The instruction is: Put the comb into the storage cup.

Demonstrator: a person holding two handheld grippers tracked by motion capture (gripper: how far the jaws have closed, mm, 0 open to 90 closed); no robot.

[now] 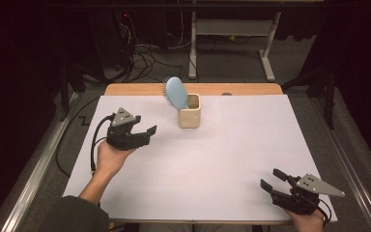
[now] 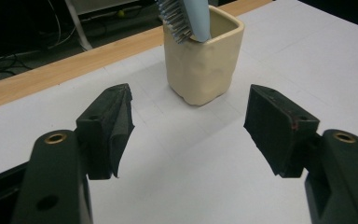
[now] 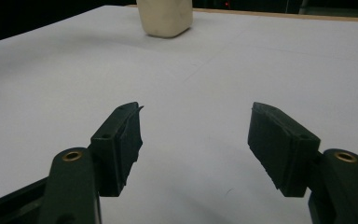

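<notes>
One cream cup (image 1: pixel 189 117), standing upright at the far middle of the bench (image 1: pixel 251 159), is holding one blue hairbrush (image 1: pixel 176 92), head up and leaning left. The left gripper view is showing the brush's bristles (image 2: pixel 175 18); the right gripper view is showing the cup's base. Two grippers: left gripper (image 1: pixel 146 132), jaws spread and empty, is pointing at the cup nearby; right gripper (image 1: pixel 272 178), jaws likewise apart and empty, is sitting near right, well apart from it.
</notes>
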